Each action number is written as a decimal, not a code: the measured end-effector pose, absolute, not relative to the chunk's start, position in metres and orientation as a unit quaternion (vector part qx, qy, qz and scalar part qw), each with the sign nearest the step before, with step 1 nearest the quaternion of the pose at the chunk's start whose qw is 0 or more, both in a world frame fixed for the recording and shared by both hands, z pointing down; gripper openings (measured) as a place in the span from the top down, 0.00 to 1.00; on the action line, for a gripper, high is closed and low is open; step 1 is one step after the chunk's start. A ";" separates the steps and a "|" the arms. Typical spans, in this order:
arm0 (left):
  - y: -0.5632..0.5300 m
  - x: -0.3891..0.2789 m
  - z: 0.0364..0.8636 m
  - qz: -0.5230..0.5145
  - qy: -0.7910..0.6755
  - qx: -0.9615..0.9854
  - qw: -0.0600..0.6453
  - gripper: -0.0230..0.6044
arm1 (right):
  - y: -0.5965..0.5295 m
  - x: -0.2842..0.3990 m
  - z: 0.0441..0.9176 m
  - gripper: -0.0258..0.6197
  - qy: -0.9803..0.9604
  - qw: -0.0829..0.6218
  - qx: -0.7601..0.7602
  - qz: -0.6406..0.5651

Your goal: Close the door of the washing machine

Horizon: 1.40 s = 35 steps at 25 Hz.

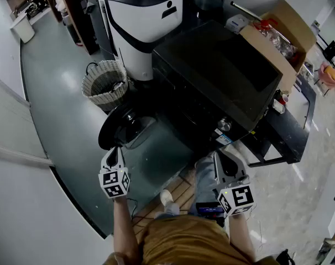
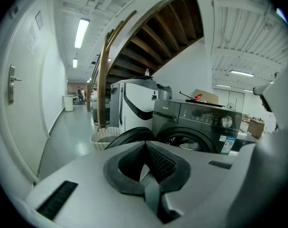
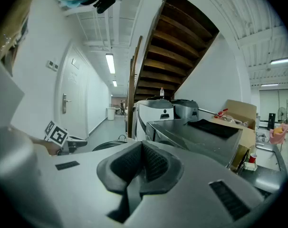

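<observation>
The dark front-loading washing machine (image 1: 212,76) stands in the middle of the head view. Its round door (image 1: 120,127) hangs wide open to the left, and the drum opening (image 2: 187,144) shows in the left gripper view. My left gripper (image 1: 113,158) is just below the door's near edge, shut with nothing in it; whether it touches the door I cannot tell. In its own view the shut pads (image 2: 156,163) point at the door (image 2: 129,136). My right gripper (image 1: 227,167) is shut and empty in front of the machine's right front corner, looking over the machine's top (image 3: 201,137).
A wicker basket (image 1: 105,83) sits on the floor behind the open door, beside a white appliance (image 1: 140,21). An open cardboard box (image 1: 278,37) lies behind the machine to the right. A wall with a door (image 2: 11,84) runs along the left. My legs and a shoe (image 1: 166,197) are below.
</observation>
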<state>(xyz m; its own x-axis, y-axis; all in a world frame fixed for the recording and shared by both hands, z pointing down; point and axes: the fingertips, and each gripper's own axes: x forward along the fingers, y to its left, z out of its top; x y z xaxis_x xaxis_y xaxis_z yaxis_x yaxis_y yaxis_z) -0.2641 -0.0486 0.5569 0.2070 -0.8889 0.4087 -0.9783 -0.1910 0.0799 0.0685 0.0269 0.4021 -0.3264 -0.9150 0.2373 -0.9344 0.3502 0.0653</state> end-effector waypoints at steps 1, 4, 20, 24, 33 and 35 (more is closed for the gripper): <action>-0.051 -0.265 0.560 0.140 -0.616 0.758 0.165 0.92 | 0.027 0.068 0.407 0.94 -0.814 0.119 0.567 0.045; -0.062 -0.267 0.567 0.146 -0.621 0.752 0.167 0.92 | 0.022 0.068 0.421 0.94 -0.816 0.127 0.561 0.054; -0.124 -0.293 0.625 0.189 -0.624 0.731 0.204 0.73 | -0.029 0.047 0.489 0.94 -0.839 0.180 0.500 0.113; -0.140 -0.299 0.638 0.195 -0.625 0.728 0.204 0.71 | -0.034 0.041 0.507 0.94 -0.843 0.195 0.484 0.129; -0.173 -0.317 0.670 0.167 -0.620 0.723 0.255 0.63 | -0.030 0.029 0.538 0.94 -0.856 0.215 0.442 0.161; -0.176 -0.316 0.676 0.161 -0.618 0.723 0.262 0.63 | -0.030 0.029 0.543 0.94 -0.857 0.219 0.438 0.163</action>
<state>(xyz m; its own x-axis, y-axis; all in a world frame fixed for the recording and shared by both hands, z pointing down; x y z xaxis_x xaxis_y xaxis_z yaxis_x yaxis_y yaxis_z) -0.3158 -0.1757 0.6759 0.1844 -0.8092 0.5578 -0.9787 -0.0988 0.1802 0.0294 -0.0303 0.5427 -0.5208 -0.6785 0.5181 -0.8211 0.5641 -0.0868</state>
